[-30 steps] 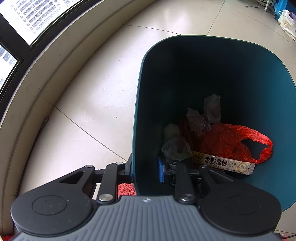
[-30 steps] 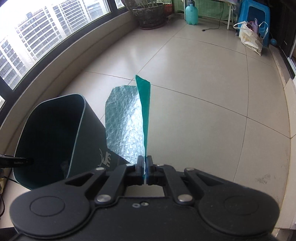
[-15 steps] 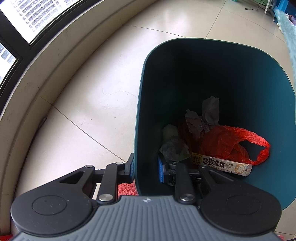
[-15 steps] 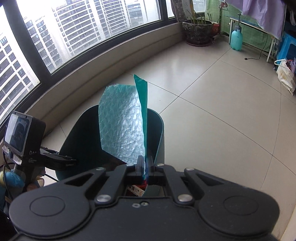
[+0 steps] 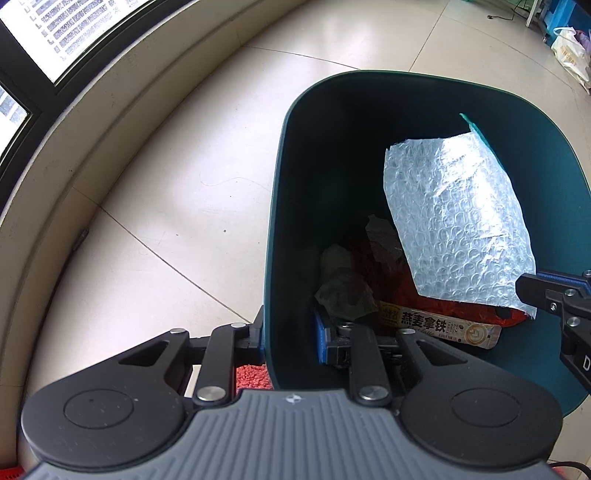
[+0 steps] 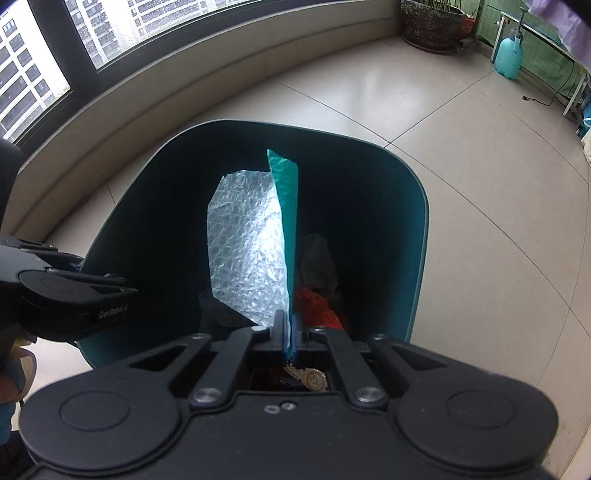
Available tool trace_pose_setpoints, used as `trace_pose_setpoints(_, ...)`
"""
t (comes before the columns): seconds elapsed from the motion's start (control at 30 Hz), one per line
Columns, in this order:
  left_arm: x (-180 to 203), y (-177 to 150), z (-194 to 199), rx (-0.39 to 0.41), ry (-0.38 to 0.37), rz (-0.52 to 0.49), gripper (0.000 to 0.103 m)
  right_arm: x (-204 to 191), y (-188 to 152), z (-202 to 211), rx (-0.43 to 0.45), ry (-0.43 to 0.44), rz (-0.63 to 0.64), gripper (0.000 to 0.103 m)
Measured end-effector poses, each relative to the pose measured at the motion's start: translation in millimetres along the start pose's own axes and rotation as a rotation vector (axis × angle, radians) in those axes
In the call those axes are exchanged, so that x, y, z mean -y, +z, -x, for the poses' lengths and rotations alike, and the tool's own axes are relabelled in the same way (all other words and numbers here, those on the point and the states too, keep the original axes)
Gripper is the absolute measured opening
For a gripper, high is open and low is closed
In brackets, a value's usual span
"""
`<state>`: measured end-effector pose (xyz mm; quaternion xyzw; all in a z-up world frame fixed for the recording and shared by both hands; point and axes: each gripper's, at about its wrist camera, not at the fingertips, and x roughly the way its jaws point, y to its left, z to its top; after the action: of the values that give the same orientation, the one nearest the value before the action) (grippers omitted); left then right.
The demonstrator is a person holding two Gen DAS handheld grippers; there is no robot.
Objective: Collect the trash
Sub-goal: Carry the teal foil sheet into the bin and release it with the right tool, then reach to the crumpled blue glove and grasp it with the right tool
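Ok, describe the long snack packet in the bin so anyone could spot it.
Look inside the dark teal bin on the tiled floor. At the bottom, the packet lies flat in front of the red plastic bag: a long beige strip, the only item with bold black printed characters.

Glossy beige tiled floor (image 6: 461, 155) — curved window (image 6: 110, 33) wall.

Inside the teal bin (image 5: 546, 177), the bubble-wrap sheet (image 5: 454, 221) is covering most of a red plastic bag (image 5: 436, 308) and part of the crumpled scraps (image 5: 343, 291). The right tool (image 5: 532, 290) is running off the left-wrist frame's right edge. In the right-wrist view, the tool body is hiding the bin's near rim.
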<state>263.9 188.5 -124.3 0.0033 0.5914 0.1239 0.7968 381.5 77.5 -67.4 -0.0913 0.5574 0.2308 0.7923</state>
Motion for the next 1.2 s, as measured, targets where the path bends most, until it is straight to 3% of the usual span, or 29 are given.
trace_pose_setpoints(0.27,1,-1,-1,0.002,0.007,-0.004,0.023,6,-3,8,-0.019,0.051,-0.008,0.016)
trace_pose_setpoints(0.4,1,-1,-1,0.002,0.008,-0.004,0.023,16,-7,39,0.04,0.08,0.001,0.02)
trace_pose_setpoints(0.57,2,-2,-2,0.003,0.013,-0.005,0.023,57,-17,78,0.11,0.096,-0.081,0.029)
trace_pose_setpoints(0.73,5,-2,0,0.002,0.02,-0.004,0.023,123,-37,101,0.144,0.041,-0.236,0.035)
trace_pose_setpoints(0.9,7,-2,0,0.003,0.028,-0.003,0.023,191,-64,104,0.136,-0.074,-0.402,0.039)
trace_pose_setpoints(1.07,9,-4,0,0.005,0.04,-0.01,0.023,252,-99,85,0.115,-0.218,-0.551,0.049)
trace_pose_setpoints(1.2,12,-3,-1,0.0,0.051,-0.012,0.023,302,-130,56,0.046,-0.312,-0.678,0.05)
